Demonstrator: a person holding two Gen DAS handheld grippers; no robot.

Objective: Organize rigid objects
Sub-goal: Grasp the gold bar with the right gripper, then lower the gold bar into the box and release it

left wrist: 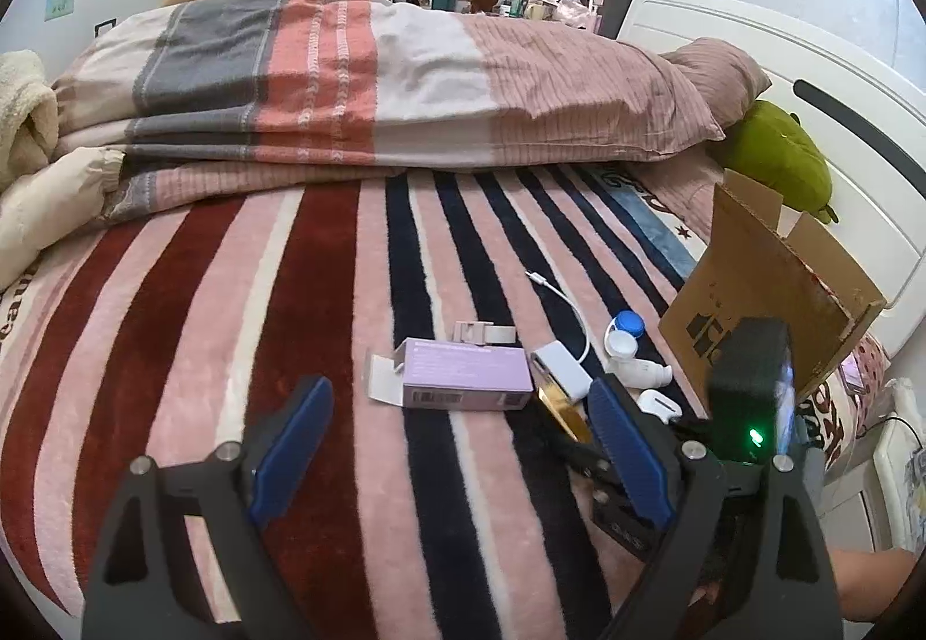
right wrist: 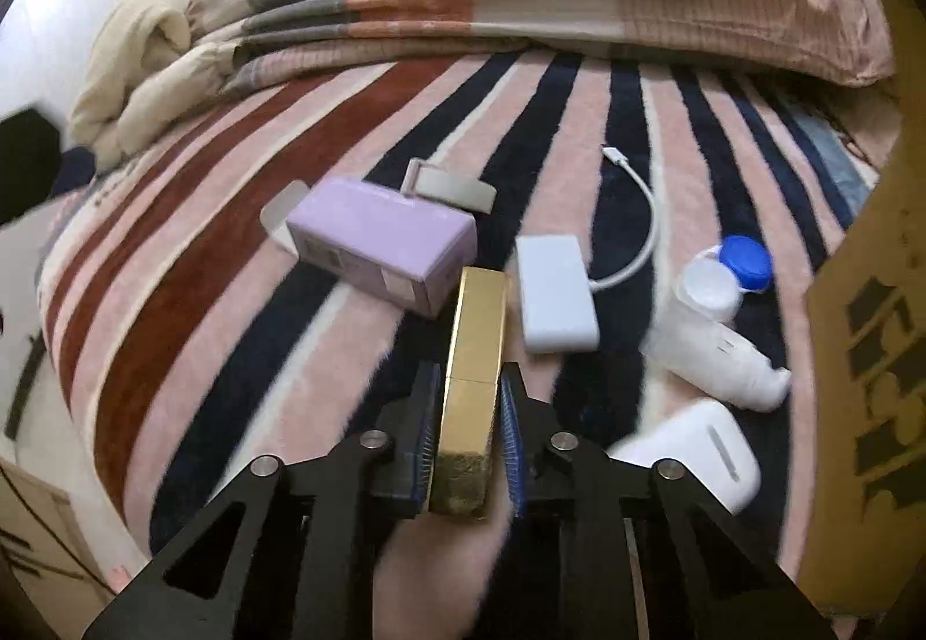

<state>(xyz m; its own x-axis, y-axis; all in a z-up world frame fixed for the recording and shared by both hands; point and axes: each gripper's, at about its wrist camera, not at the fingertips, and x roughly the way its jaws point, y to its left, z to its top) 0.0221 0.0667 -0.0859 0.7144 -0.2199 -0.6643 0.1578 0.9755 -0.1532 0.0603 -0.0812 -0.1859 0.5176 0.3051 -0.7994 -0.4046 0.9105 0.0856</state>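
Note:
My right gripper is shut on a gold rectangular bar, held just above the striped blanket. The bar also shows in the left wrist view. My left gripper is open and empty, above the blanket in front of the purple box. The purple box, a white adapter with cable, a white bottle, a blue-and-white lens case, a white case and a beige clip lie on the blanket.
An open cardboard box stands at the right, its wall close to my right gripper. A folded quilt lies across the far bed. A green plush rests by the white headboard.

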